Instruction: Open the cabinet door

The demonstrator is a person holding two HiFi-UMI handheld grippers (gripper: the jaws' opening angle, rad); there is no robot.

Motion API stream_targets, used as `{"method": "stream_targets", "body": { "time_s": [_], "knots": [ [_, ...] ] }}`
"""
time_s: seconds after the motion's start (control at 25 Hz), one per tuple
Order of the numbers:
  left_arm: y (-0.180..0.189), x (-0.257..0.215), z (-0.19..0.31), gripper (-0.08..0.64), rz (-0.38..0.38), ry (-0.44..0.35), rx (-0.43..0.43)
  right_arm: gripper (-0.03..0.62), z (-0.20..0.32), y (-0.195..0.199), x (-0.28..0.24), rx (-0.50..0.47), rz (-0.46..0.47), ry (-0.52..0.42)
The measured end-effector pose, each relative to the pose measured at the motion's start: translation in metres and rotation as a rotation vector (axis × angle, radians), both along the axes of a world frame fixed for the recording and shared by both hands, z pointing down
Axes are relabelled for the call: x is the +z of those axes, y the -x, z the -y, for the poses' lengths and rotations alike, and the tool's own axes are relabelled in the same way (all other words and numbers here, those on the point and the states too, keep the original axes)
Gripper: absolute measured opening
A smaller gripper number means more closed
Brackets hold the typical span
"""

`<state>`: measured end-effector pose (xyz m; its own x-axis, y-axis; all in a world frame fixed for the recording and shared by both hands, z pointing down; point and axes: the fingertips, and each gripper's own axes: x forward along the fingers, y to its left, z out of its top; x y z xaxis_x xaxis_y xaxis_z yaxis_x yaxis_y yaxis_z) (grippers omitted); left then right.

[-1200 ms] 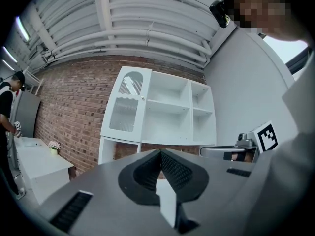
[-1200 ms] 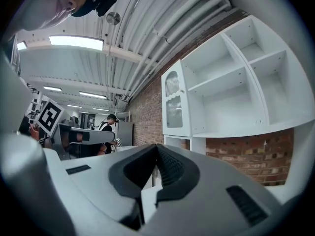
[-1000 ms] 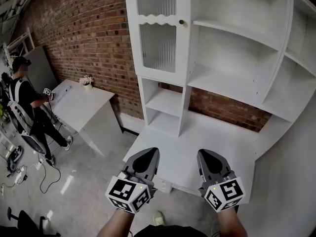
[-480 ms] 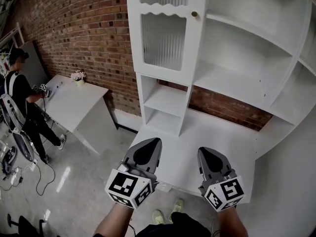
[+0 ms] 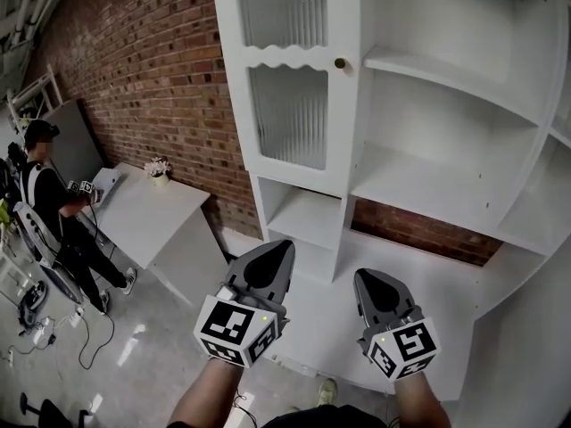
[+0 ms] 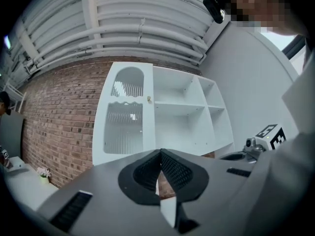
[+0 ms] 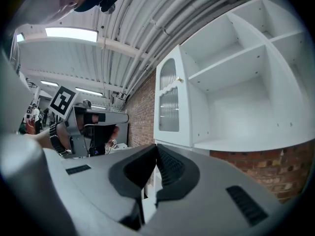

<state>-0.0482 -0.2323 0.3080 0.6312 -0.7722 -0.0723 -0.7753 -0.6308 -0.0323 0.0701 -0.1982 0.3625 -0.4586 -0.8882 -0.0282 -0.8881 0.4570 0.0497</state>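
Well above left gripper [image 5: 278, 251], right gripper [image 5: 367, 281] | cabinet door [image 5: 287, 114] | jaws together

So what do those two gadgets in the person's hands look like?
Each is a smooth grey plastic shell tapering to a point: the left gripper and the right gripper. Inside the jaws sit black ribbed pads. At the back of each rides a white cube printed with black square markers. No sleeves show at the wrists.
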Motion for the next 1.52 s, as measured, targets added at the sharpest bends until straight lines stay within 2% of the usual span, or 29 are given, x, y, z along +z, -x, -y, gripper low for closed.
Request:
{"method": "stream_targets", "body": {
  "time_s": [0.24, 0.44, 0.6, 0.8, 1.04, 1.16, 1.52],
  "knots": [
    [-0.037, -0.036, 0.039, 0.006, 0.033, -0.073, -0.002, 0.005, 0.036, -0.025, -0.023, -0.031, -0.003, -0.042],
    [-0.063, -0.080, 0.066, 0.006, 0.110, -0.186, -0.028, 0.005, 0.060, -0.037, -0.037, -0.069, -0.003, -0.076],
    [-0.080, -0.116, 0.086, 0.007, 0.207, -0.301, -0.081, 0.005, 0.078, -0.043, -0.052, -0.104, -0.014, -0.121],
    [-0.091, -0.160, 0.114, 0.008, 0.352, -0.427, -0.189, 0.005, 0.093, -0.051, -0.067, -0.148, 0.011, -0.161],
    [-0.109, -0.198, 0.137, 0.009, 0.569, -0.562, -0.281, 0.005, 0.105, -0.058, -0.063, -0.165, 0.066, -0.158],
    [-0.111, -0.208, 0.148, 0.068, 0.651, -0.599, -0.313, 0.005, 0.109, -0.061, -0.065, -0.165, 0.076, -0.165],
    [-0.122, -0.217, 0.174, 0.112, 0.800, -0.637, -0.302, 0.005, 0.119, -0.070, -0.071, -0.158, 0.086, -0.179]
  ]
}}
